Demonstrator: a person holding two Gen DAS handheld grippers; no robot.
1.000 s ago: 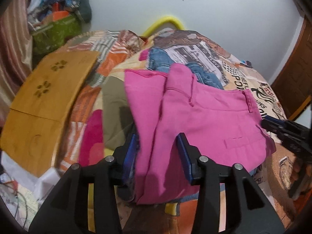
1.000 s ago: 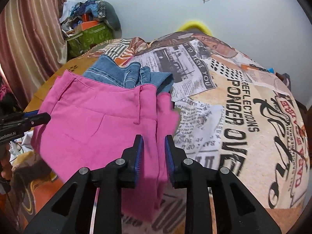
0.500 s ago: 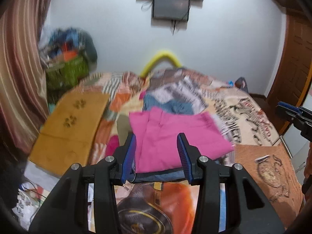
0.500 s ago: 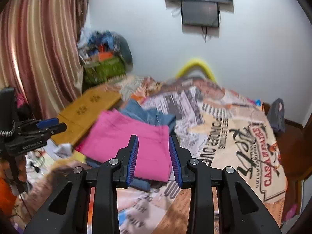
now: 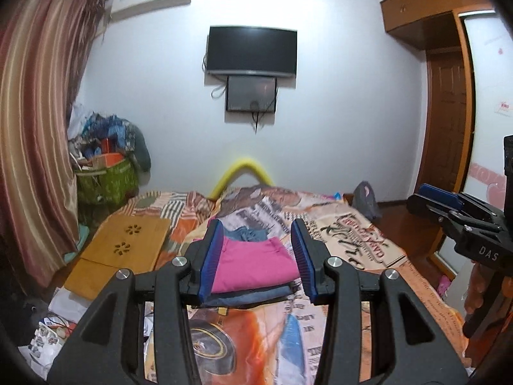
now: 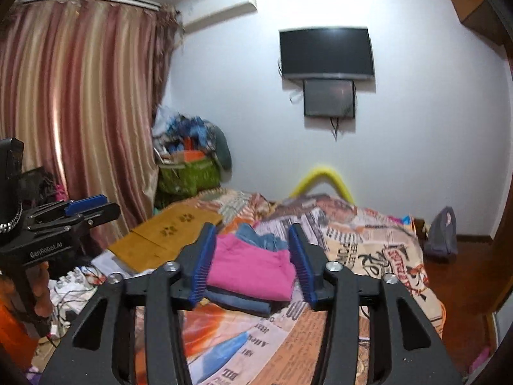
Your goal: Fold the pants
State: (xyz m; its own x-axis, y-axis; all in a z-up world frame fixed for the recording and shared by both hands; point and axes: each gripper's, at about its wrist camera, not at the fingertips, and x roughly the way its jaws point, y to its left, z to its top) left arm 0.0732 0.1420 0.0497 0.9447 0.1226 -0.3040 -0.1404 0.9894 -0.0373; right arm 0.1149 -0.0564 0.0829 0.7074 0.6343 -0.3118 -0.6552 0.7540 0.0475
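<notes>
Folded pink pants (image 5: 255, 264) lie on top of a stack of folded denim on the bed, also seen in the right wrist view (image 6: 250, 269). My left gripper (image 5: 258, 258) is open and empty, held well back from and above the stack. My right gripper (image 6: 251, 261) is open and empty, also back from the stack. Each gripper shows at the edge of the other's view: the right one (image 5: 445, 200) at the right, the left one (image 6: 86, 207) at the left.
The bed has a printed newspaper-style cover (image 5: 349, 234). A wooden lap board (image 5: 125, 243) lies on its left side. A green basket of clutter (image 5: 105, 179) and a striped curtain (image 6: 73, 112) stand at left. A wall TV (image 5: 251, 51) and a wooden door (image 5: 445, 122) are beyond.
Both grippers have let go of the pink pants and pulled back and up from the bed. The right gripper's jaws have opened wide. The pants now lie folded on the stack.
</notes>
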